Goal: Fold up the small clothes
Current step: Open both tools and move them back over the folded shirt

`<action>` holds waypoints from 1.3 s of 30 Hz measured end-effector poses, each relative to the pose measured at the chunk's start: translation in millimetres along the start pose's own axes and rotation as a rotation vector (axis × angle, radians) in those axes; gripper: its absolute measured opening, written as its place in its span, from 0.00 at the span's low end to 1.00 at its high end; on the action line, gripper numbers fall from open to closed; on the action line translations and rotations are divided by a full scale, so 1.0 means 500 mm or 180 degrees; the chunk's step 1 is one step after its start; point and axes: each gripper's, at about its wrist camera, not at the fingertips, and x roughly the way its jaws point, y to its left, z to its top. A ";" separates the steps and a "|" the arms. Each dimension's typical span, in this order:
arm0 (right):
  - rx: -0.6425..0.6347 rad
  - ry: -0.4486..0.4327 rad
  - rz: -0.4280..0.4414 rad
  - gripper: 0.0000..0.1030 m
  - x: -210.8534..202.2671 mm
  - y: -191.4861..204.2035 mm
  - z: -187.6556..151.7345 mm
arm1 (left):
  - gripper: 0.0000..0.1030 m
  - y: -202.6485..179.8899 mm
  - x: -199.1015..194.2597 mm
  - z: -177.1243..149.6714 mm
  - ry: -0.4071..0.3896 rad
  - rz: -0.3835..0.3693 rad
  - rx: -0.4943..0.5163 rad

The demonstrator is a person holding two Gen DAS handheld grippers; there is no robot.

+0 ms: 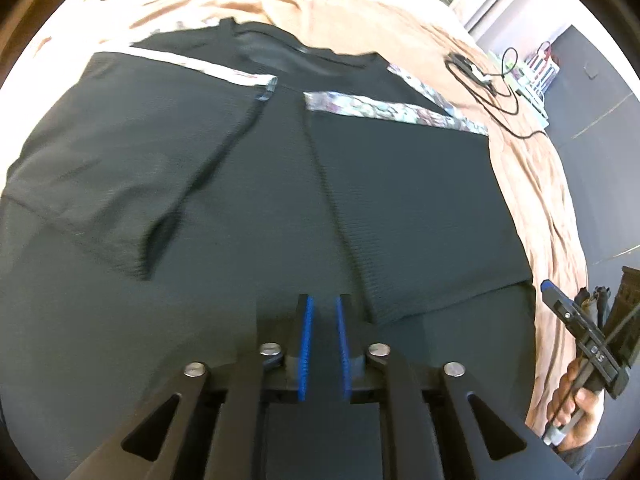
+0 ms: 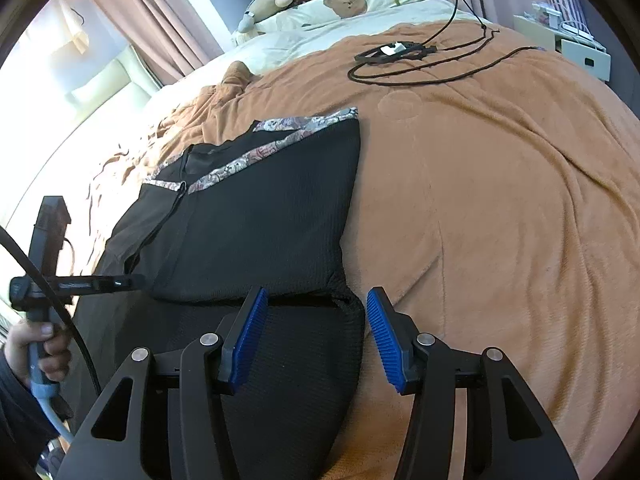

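The left gripper (image 1: 324,304), its blue ribbed pads drawn narrow with only a thin gap, hangs over the lower part of the black waffle-knit shirt with floral sleeve trim (image 1: 200,184), which lies on the tan fleece blanket (image 2: 500,200) with both sleeves folded inward. The right gripper (image 2: 316,300) stands wide apart, empty, straddling the shirt's right edge near the hem. A coiled black cable (image 2: 400,60) lies farther back on the blanket.

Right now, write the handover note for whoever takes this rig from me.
Left gripper: jaws nearly closed with a narrow gap, nothing between them that I can see, low over the near part of the black shirt.
Right gripper: jaws open, empty, straddling the shirt's near right edge.
Shirt lies flat on the tan blanket, collar away from you.
Done: both patterned-cuff sleeves and sides are folded in over the middle.
Left: fold the near hem up toward the collar, then tidy.
Mind the black cable beyond the shirt.
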 end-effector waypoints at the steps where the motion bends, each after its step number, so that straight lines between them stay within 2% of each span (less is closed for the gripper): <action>1: -0.0007 0.0017 -0.0017 0.48 0.002 0.002 -0.001 | 0.30 0.013 -0.016 -0.005 -0.0029 0.0024 -0.0002; 2: 0.0000 0.0040 -0.0029 0.48 0.005 0.004 -0.004 | 0.39 0.024 -0.029 -0.010 -0.0060 0.0043 0.0004; 5: 0.0114 0.0082 0.0004 0.49 -0.004 0.008 -0.019 | 0.50 0.058 -0.073 -0.029 -0.0165 0.0101 0.0035; 15: 0.0275 0.0097 0.0008 0.48 -0.098 0.037 -0.094 | 0.54 0.154 -0.192 -0.107 -0.0319 0.0127 -0.0038; 20: 0.0336 0.0097 -0.0004 0.49 -0.150 0.045 -0.139 | 0.60 0.198 -0.247 -0.154 -0.0449 0.0134 -0.0166; 22: 0.0352 0.0093 -0.0006 0.56 -0.170 0.050 -0.153 | 0.62 0.216 -0.270 -0.178 -0.0491 0.0141 -0.0211; 24: 0.0357 0.0067 -0.0067 0.75 -0.192 0.058 -0.168 | 0.64 0.231 -0.289 -0.197 -0.0539 0.0137 -0.0242; 26: 0.0347 0.0076 -0.0175 0.81 -0.207 0.069 -0.183 | 0.69 0.251 -0.313 -0.220 -0.0628 0.0159 -0.0293; 32: 0.0305 0.0112 -0.0299 0.81 -0.251 0.115 -0.235 | 0.76 0.310 -0.370 -0.294 -0.0849 0.0209 -0.0389; 39: 0.0338 0.0155 -0.0193 0.81 -0.291 0.138 -0.301 | 0.76 0.363 -0.429 -0.385 -0.1026 0.0325 -0.0388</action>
